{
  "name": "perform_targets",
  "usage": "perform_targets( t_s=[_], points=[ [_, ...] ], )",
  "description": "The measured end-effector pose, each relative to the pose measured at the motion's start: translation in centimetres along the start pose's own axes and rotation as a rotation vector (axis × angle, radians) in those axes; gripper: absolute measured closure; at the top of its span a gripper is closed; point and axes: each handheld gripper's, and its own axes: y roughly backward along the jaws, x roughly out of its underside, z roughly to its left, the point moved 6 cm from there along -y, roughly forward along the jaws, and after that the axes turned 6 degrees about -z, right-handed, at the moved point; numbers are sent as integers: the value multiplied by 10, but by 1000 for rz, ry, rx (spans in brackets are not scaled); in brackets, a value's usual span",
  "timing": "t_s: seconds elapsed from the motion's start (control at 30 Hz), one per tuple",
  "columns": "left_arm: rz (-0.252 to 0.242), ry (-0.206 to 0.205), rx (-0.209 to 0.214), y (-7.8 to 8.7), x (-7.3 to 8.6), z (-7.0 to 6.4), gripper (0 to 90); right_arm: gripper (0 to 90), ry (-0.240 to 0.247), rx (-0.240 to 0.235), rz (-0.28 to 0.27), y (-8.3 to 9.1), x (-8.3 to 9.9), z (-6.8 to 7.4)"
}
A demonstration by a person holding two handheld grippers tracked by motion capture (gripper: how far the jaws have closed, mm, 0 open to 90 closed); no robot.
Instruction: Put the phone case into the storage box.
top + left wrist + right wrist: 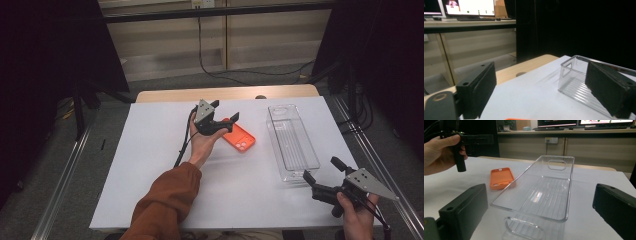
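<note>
In the high view the orange phone case [239,138] is partly covered at its near-left end by the left gripper [223,111], and only a sliver of orange is seen at the bottom edge of the left gripper view. The left gripper's jaws are spread wide above the case, with nothing held; contact with it cannot be made out. The right gripper [320,170] is held with jaws wide apart and empty just beside the near end of the clear tray [292,142], the case lying flat on the white table [150,165] left of that tray.

The left black two-jaw gripper [224,111] is held out over mid-table on an extended forearm in a rust-brown sleeve [162,207], jaws spread wide. The right black two-jaw gripper [320,170], gripped by a bare hand [356,218] at the near right corner, also has its jaws apart.
</note>
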Motion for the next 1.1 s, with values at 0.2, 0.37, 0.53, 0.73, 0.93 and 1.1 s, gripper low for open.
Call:
perform_targets(
  t_s=[0.2, 0.37, 0.53, 0.73, 0.93, 1.1],
  points=[
    [7, 15, 1, -2, 4, 4, 242, 0, 1, -1, 1, 0, 0, 0],
    [19, 32, 0, -4, 2, 6, 348, 0, 3, -1, 5, 0, 1, 0],
    [28, 14, 42, -5, 0, 1, 523, 0, 4, 1, 2, 1, 0, 0],
    [36, 33, 34, -6, 1, 4, 634, 0, 5, 2, 3, 1, 0, 0],
    [100, 48, 30, -11, 10, 9, 738, 0, 4, 0, 2, 1, 0, 0],
    [143, 82, 65, -16, 15, 8, 883, 0, 5, -2, 7, 1, 1, 0]
  ],
)
